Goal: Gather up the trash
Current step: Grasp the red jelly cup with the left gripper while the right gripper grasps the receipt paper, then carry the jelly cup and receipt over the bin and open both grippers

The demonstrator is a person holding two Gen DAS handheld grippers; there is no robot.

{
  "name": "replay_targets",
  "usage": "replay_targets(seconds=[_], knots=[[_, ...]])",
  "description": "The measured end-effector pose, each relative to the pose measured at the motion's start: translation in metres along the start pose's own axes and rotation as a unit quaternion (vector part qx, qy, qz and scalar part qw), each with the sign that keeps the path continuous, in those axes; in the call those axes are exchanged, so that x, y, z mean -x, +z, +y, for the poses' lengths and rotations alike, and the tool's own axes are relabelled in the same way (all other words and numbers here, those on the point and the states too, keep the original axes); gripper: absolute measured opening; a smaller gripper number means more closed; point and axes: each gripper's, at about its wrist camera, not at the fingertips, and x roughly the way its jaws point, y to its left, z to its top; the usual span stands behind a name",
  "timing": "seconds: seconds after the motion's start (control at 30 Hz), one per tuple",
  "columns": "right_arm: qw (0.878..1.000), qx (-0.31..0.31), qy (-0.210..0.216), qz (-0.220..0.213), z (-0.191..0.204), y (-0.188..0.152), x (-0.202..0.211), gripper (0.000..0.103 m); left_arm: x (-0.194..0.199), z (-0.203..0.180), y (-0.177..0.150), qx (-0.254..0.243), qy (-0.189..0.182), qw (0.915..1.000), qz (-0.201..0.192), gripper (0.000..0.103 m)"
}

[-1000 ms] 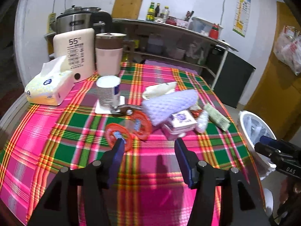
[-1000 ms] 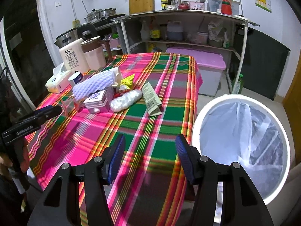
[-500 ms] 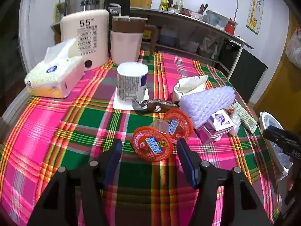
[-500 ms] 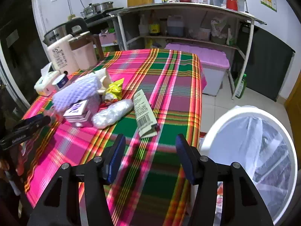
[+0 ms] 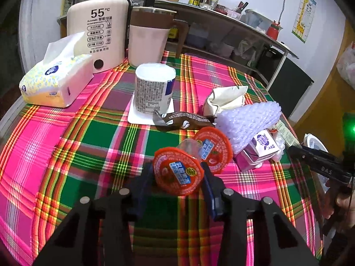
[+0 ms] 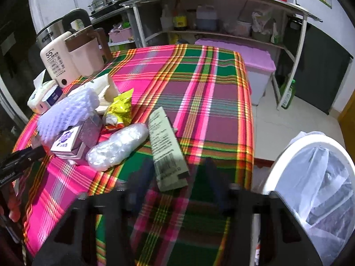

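The desk (image 5: 73, 137) under its plaid cloth carries the whole heap, and the white-lined bin (image 6: 286, 168) stands on the floor off its right edge — well apart from the trash nearest the left gripper. That gap is the main risk: anything gripped loosely has to travel over the cloth and the desk edge, and could drop on the floor short of the bin.

The left gripper (image 5: 177, 177) has its jaws apart, 1 on each side of the near jelly cup (image 5: 178, 174), which lies tipped with its red lid facing up. I judge the jaws close to its sides but not yet pressing. The cup is thin plastic and round; closing off-centre could squirt it forward into the 2nd jelly cup (image 5: 214, 149) just behind, and that one touches the brown wrapper (image 5: 184, 123) and the purple foam net (image 5: 248, 122).

The right gripper (image 6: 175, 177) is blurred; its jaws stand apart around the near end of the flat green packet (image 6: 166, 148). Lying flat on cloth, the packet could slide away, or the jaws could pinch the cloth along with it and drag the clear plastic wad (image 6: 117, 147) beside it.
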Motion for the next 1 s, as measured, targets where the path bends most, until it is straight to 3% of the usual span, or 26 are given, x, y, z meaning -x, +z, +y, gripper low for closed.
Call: replay_targets(seconds=[0.2,0.63,1.0], knots=[[1.000,-0.013,0.011,-0.010,-0.001,-0.010,0.012,0.026,0.012,0.000,-0.005,0.001,0.005,0.9998,-0.017,0.043],[0.998,-0.032,0.029,-0.033,0.000,-0.041,0.056,0.025,0.044,-0.016,-0.022,-0.009,0.003,0.9993,-0.036,0.043],[0.997,-0.037,0.041,-0.062,0.007,-0.065,0.104,0.025,0.078,-0.043,-0.032,-0.024,-0.026,0.9979,-0.055,0.043]])
